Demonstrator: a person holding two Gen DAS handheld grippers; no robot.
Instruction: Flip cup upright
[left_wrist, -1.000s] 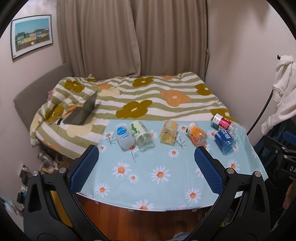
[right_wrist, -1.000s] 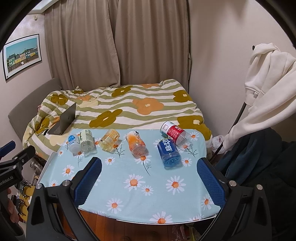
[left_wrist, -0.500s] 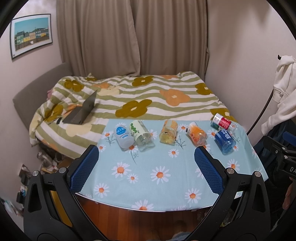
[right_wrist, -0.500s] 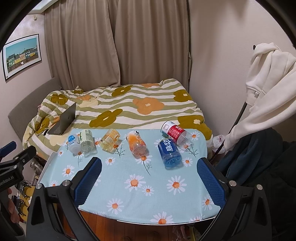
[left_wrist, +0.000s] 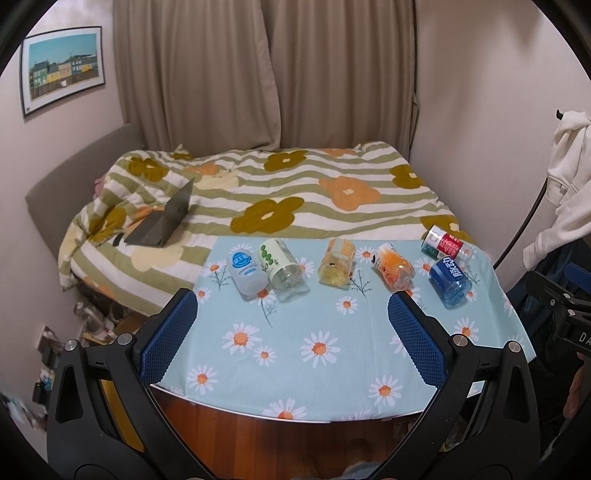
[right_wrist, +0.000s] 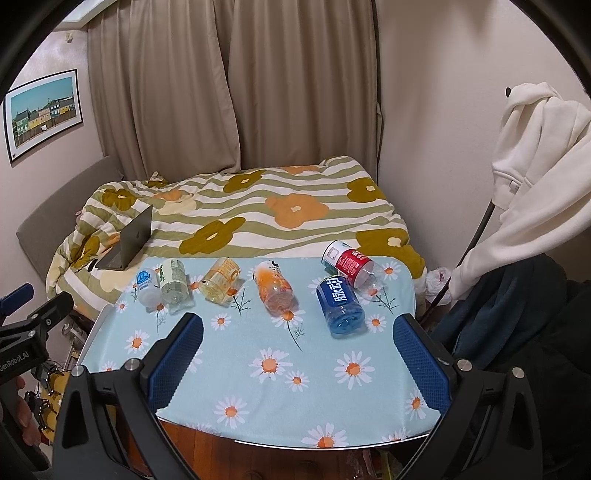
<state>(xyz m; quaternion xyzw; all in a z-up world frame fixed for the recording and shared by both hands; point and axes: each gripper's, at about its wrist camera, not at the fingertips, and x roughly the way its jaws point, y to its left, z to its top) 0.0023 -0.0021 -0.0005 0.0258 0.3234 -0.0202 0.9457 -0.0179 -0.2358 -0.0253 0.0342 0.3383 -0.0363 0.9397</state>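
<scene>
- Hovering at the near edge of the counter (left_wrist: 317, 373), the left gripper (left_wrist: 291, 325) and right gripper (right_wrist: 297, 345) have their fingers spread wide, holding nothing.
- Six cups lie tipped along the far edge: white (left_wrist: 245, 271), green (left_wrist: 282, 269), yellow (left_wrist: 336, 263), orange (left_wrist: 393, 267), blue (left_wrist: 450, 282), red (left_wrist: 445, 243).
- Beyond lies a bed (left_wrist: 295, 192).

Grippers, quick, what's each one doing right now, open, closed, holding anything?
Left gripper: open, holding nothing.
Right gripper: open, holding nothing.
</scene>
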